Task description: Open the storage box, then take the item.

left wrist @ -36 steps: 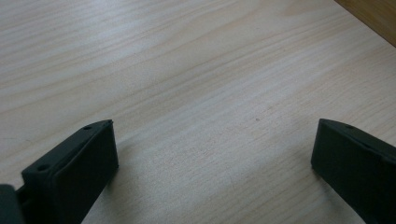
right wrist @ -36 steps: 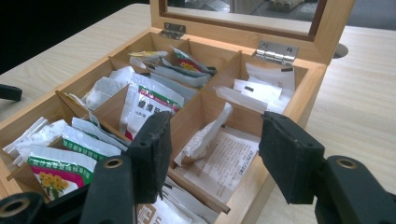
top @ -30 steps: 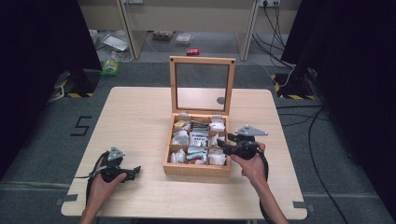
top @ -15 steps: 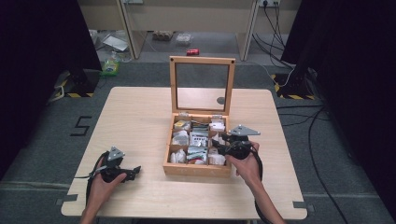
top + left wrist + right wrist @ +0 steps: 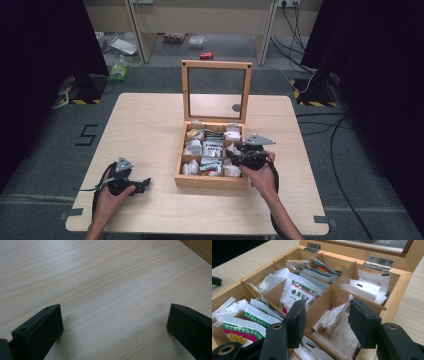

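Hovering at centre frame, the right hand-held gripper (image 5: 325, 320) spreads over a white sachet (image 5: 332, 315) in the wooden box (image 5: 212, 181) on the counter (image 5: 150, 125). Probably light and crinkly; pinch its raised upper edge. The left hand-held gripper (image 5: 112, 327), lower left, stands spread, empty.

place: lab/studio | cues: black curtains (image 5: 45, 75); floor cables (image 5: 345, 165); hazard-taped stand bases (image 5: 312, 95); lone table (image 5: 150, 125)

Even light from above falls on the table (image 5: 150, 130), which is bright, while both sides of the room are almost black. Shadows are soft. The nearest black jaws in both gripper views look slightly blurred.
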The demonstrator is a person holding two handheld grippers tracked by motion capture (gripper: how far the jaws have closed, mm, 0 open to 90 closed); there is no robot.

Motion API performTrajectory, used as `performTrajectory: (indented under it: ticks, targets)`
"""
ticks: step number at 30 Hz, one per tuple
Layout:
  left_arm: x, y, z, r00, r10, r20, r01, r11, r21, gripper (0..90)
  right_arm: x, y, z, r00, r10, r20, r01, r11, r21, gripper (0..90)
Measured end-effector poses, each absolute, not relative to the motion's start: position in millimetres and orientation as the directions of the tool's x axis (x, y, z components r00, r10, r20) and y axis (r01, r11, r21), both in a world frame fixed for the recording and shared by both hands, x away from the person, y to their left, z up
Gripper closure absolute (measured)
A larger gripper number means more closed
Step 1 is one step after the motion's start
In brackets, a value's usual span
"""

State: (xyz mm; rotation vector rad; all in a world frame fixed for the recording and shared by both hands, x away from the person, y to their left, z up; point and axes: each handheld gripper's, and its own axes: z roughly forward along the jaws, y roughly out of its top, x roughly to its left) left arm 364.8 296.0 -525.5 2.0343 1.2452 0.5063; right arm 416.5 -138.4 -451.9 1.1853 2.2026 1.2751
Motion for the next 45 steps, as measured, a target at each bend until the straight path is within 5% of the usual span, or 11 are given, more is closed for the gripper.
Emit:
performTrajectory:
  ticks: [21,45]
  targets:
    - [364.8,295.6,-525.6,0.46,0.888,-0.024,0.618,-0.3,0.726,0.0,422.9,-138.1,-457.5,-0.589,0.798,0.124,0.515,0.253,0.819,50.8]
    - [364.6,295.6,-525.5,0.459,0.888,-0.024,0.619,-0.3,0.726,0.0,434.5,-120.5,-460.9,-0.591,0.805,0.052,0.522,0.333,0.785,82.8]
